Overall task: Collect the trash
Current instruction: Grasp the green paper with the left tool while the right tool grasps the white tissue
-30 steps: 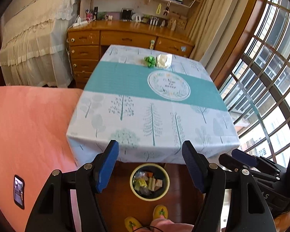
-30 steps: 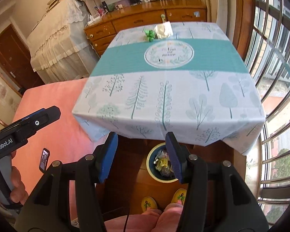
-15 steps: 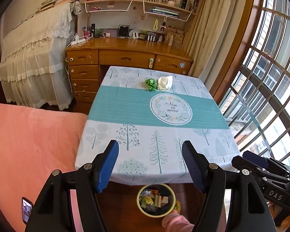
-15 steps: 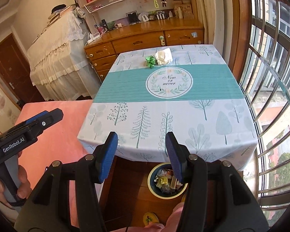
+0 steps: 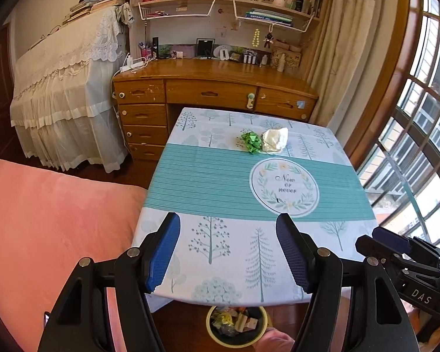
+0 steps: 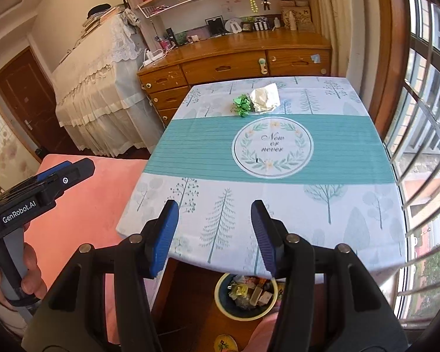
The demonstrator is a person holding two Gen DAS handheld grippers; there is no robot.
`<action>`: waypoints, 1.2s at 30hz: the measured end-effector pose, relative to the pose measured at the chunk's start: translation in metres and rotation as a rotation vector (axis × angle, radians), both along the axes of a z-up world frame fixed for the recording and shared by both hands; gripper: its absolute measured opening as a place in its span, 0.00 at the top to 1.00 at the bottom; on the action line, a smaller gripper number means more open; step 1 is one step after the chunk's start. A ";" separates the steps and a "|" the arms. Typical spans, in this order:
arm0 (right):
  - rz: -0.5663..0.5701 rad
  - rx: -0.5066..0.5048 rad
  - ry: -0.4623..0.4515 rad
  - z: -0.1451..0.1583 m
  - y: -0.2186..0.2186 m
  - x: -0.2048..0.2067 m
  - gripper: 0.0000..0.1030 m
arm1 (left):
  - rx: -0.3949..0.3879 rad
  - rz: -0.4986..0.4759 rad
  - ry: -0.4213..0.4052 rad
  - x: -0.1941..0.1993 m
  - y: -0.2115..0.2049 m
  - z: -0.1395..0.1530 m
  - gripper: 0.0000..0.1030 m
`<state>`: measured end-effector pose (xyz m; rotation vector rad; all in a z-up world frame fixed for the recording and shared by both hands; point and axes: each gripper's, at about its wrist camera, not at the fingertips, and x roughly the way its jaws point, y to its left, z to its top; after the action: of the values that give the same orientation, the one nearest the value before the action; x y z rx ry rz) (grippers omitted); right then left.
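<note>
Both views rose; left claw (image 5: 228,250), right claw (image 6: 214,233) gape empty.

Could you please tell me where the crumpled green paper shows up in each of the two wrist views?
Left wrist: crumpled green paper, upper centre, on the table's far end.
Right wrist: same paper, upper centre.
Shared landmark: the white crumpled paper touching its right side.

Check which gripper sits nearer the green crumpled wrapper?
Neither clearly. The left gripper and right gripper, both open and empty, hover over the table's near edge, far short of the green wrapper.
</note>
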<state>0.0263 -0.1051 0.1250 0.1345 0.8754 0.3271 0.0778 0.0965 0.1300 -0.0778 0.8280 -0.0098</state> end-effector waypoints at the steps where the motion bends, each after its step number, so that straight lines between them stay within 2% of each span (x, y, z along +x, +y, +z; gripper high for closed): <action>1: 0.010 0.003 0.006 -0.002 -0.002 0.014 0.53 | 0.004 0.009 0.007 0.013 -0.002 -0.003 0.33; 15: 0.068 0.030 0.125 -0.061 -0.059 0.247 0.53 | 0.003 0.114 0.124 0.224 -0.041 -0.065 0.33; 22: 0.062 0.042 0.153 -0.093 -0.082 0.340 0.51 | -0.006 0.125 0.191 0.318 -0.060 -0.103 0.33; 24: 0.056 0.033 0.162 -0.102 -0.085 0.360 0.45 | -0.018 0.127 0.205 0.338 -0.065 -0.112 0.33; 30: 0.069 0.008 0.178 -0.125 -0.080 0.407 0.39 | -0.050 0.148 0.257 0.370 -0.072 -0.140 0.33; 36: 0.063 0.038 0.202 -0.147 -0.062 0.439 0.33 | -0.076 0.167 0.268 0.379 -0.066 -0.154 0.33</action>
<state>0.4657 -0.1669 -0.0220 0.1778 1.0755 0.3938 0.4569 0.0307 -0.0240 -0.2233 1.0871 0.1287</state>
